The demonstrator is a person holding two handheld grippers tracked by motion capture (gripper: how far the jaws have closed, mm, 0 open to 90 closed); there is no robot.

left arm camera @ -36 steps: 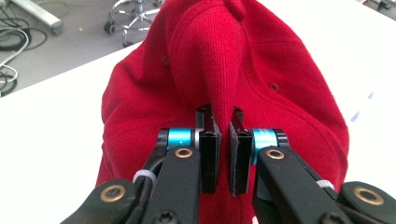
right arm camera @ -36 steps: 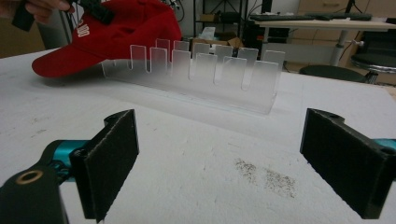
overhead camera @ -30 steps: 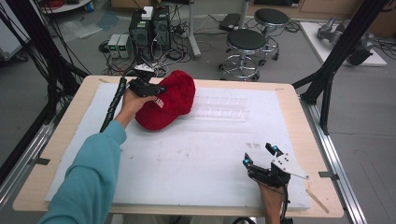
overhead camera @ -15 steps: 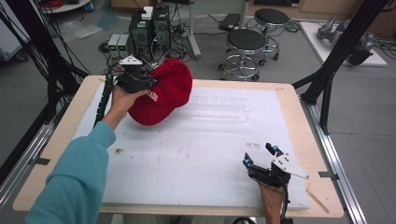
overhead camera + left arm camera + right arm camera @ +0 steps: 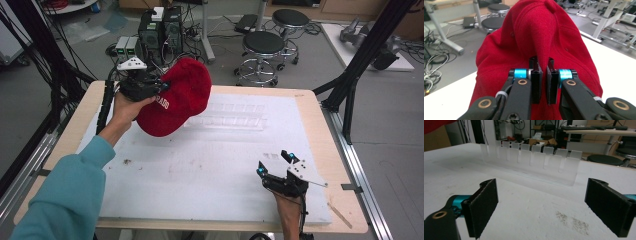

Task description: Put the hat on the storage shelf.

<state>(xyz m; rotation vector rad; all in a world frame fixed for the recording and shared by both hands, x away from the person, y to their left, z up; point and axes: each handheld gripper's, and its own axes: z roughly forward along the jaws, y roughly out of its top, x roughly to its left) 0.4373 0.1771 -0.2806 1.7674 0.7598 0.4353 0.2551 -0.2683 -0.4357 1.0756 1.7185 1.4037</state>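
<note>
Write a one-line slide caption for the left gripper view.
Left tongs pinch a fold of the red cap, lifted above the white table.

A teal sleeve (image 5: 65, 200) covers the left arm; black fingers (image 5: 536, 80) carry blue cylinders and brass-ringed screws

White embroidered lettering stands on the front of the red cap (image 5: 175, 97), too small and blurred to read with any certainty.
</note>
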